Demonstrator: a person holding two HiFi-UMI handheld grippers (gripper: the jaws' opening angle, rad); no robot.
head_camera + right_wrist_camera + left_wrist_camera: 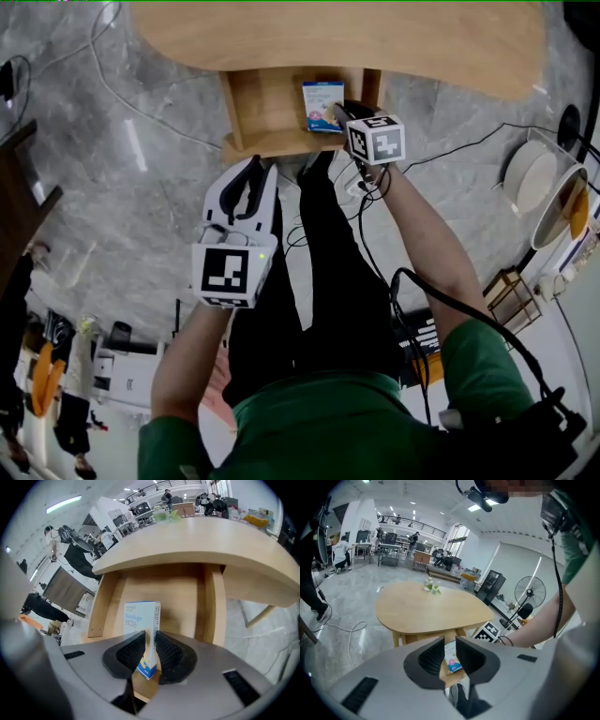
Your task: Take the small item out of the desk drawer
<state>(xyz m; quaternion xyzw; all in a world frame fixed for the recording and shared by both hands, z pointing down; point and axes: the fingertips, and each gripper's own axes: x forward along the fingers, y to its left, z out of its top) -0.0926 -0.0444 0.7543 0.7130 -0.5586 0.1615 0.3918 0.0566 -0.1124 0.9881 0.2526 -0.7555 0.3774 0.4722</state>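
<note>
A white and blue bandage box [323,105] stands upright in the open wooden drawer [262,141] under the round table [375,37]. My right gripper [339,114] reaches into the drawer at the box's right side. In the right gripper view the box [140,620] sits between the two pads, which press its narrow sides, so the right gripper [150,644] is shut on it. My left gripper [255,167] hovers just in front of the drawer's front edge, jaws a narrow gap apart and empty. Through that gap, in the left gripper view, the box [452,660] shows far off beyond the left gripper [450,651].
The person's dark trouser legs [319,234] stand right below the drawer. Cables [112,84] trail over the grey marble floor. A fan [553,187] and a wire rack [511,295] are at the right, and dark furniture [19,187] is at the left edge.
</note>
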